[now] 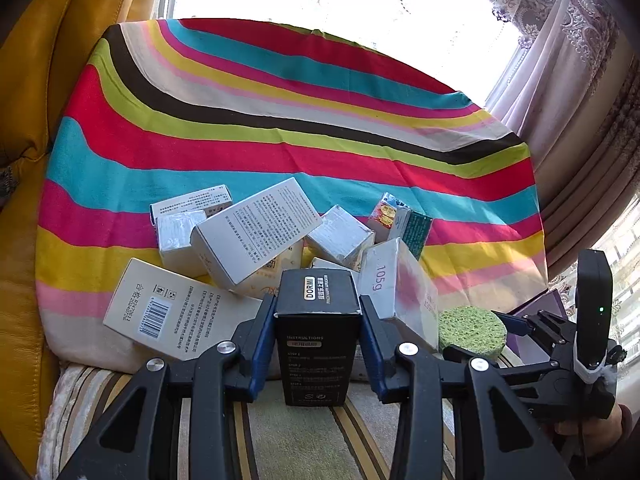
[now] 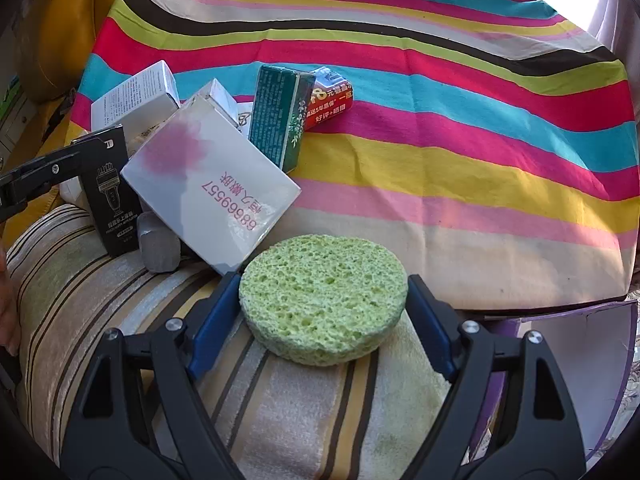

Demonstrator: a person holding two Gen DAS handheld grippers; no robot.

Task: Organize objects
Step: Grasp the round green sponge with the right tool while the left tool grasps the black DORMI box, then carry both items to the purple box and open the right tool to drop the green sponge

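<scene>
A black DORMI box [image 1: 316, 344] stands upright at the front of a heap of cartons. My left gripper [image 1: 318, 300] is shut on it, with a blue pad pressed on each side. In the right wrist view the same black box [image 2: 114, 196] shows at the left edge with one finger [image 2: 52, 164] of that gripper on it. A round green sponge [image 2: 324, 296] lies flat on the striped cushion [image 2: 280, 400]. My right gripper [image 2: 324, 280] is shut on the sponge, its blue pads touching both rims. From the left wrist view the sponge [image 1: 472, 330] sits just right of the heap.
White cartons [image 1: 256, 232] lie jumbled on the rainbow-striped cloth [image 1: 280, 128], among them a big white box with red print [image 2: 212, 184], a green box [image 2: 280, 116] and a red packet [image 2: 330, 100]. A purple box [image 2: 580, 340] stands at the right, a yellow cushion [image 1: 60, 80] at the left.
</scene>
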